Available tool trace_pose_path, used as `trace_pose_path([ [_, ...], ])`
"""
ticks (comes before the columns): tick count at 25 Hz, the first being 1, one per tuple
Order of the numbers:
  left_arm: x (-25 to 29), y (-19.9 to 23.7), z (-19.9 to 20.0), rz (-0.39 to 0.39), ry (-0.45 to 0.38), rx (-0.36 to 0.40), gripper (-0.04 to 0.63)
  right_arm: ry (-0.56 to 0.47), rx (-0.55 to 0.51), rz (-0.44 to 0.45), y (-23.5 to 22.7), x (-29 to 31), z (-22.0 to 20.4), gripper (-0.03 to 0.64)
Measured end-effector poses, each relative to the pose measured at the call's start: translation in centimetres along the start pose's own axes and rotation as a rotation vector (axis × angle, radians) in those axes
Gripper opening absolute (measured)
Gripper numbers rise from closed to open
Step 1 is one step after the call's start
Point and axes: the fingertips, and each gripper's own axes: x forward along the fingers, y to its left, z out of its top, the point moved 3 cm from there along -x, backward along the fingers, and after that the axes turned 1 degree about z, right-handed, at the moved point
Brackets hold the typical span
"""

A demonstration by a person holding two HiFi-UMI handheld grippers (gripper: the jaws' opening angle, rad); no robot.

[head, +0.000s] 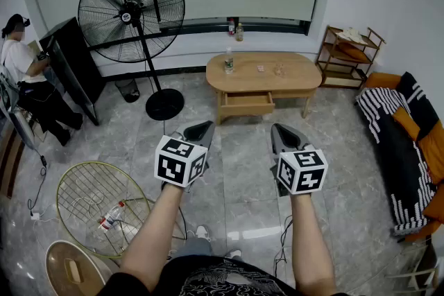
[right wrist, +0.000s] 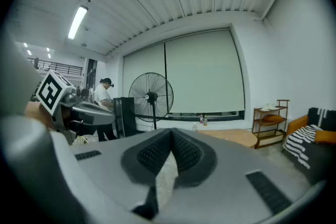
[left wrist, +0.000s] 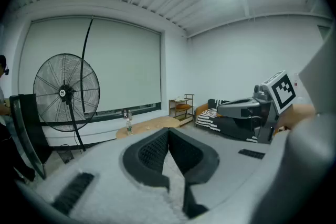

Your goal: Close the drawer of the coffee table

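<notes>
A light wooden oval coffee table (head: 298, 69) stands across the room, well ahead of both grippers. Its drawer (head: 247, 104) sticks out of the front. A water bottle (head: 228, 61) and small items sit on top. My left gripper (head: 199, 129) and right gripper (head: 283, 134) are held side by side over the grey tiled floor, both shut and empty, far from the table. In the left gripper view the jaws (left wrist: 168, 134) meet at the tips, with the table (left wrist: 152, 124) small beyond. The right gripper view shows its jaws (right wrist: 171, 136) closed too, the table (right wrist: 236, 136) to the right.
A tall black floor fan (head: 132, 10) stands left of the table. A wooden shelf (head: 349, 55) and a sofa with striped throw (head: 402, 142) line the right. A person (head: 28, 80) stands by a black panel at far left. Wire baskets (head: 94, 201) lie on the floor near left.
</notes>
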Motion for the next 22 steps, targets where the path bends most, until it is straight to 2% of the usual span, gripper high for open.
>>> trace_pose_path([
  [7, 1.1, -0.3, -0.3, -0.008, 0.015, 0.017, 0.003, 0.000, 0.018, -0.005, -0.7, 0.3, -0.6, 0.010],
  [15, 4.7, 2.6, -0.4, -0.011, 0.035, 0.024, 0.003, 0.021, 0.020, -0.011, -3.0, 3.3, -0.9, 0.095],
  [19, 8.0, 4.5, 0.0, -0.023, 0.029, 0.022, 0.003, 0.030, 0.020, -0.005, -4.2, 6.5, -0.8, 0.140],
  [22, 11.0, 6.6, 0.7, -0.046, 0.020, 0.019, 0.003, 0.040, 0.012, 0.000, -4.8, 9.7, -0.4, 0.197],
])
